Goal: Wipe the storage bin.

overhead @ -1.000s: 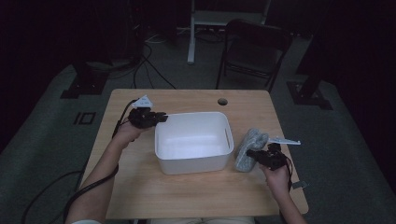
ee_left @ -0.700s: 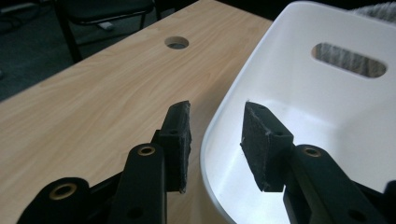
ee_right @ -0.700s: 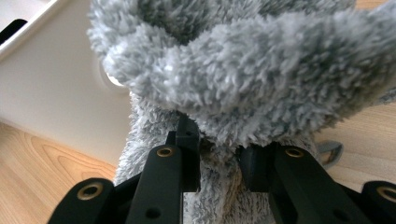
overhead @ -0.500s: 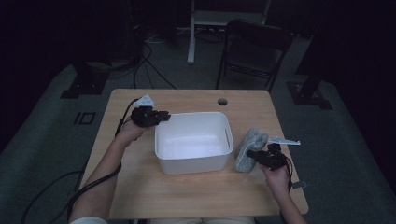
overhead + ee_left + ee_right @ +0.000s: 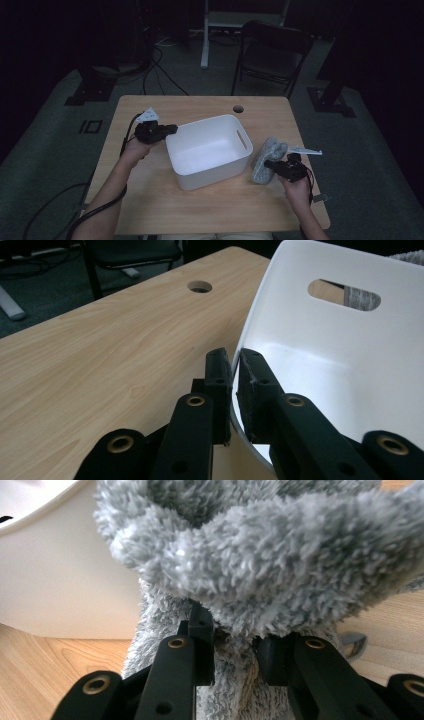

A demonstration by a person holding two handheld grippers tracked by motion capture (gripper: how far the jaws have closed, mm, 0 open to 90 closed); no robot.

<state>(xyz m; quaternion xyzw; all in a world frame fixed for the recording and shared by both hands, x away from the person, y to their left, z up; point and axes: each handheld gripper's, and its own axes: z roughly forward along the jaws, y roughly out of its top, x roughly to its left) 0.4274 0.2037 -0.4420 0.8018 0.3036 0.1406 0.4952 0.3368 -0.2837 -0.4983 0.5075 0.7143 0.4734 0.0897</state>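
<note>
The white bin [image 5: 210, 150] is sitting at the middle of the table [image 5: 150, 210], and its left rim is being pinched by the left gripper [image 5: 234, 371], whose jaws have just been closing on the thin wall. Just beside the bin's right wall, the grey fluffy cloth [image 5: 267, 160] is being grasped by the right gripper [image 5: 234, 645], its jaws being pressed into the pile. The cloth is lying bunched on the table.

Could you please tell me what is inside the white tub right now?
The white tub looks empty: its bare white floor and far wall with a handle slot show. The near wall hides the floor strip just behind it in the high view.
</note>
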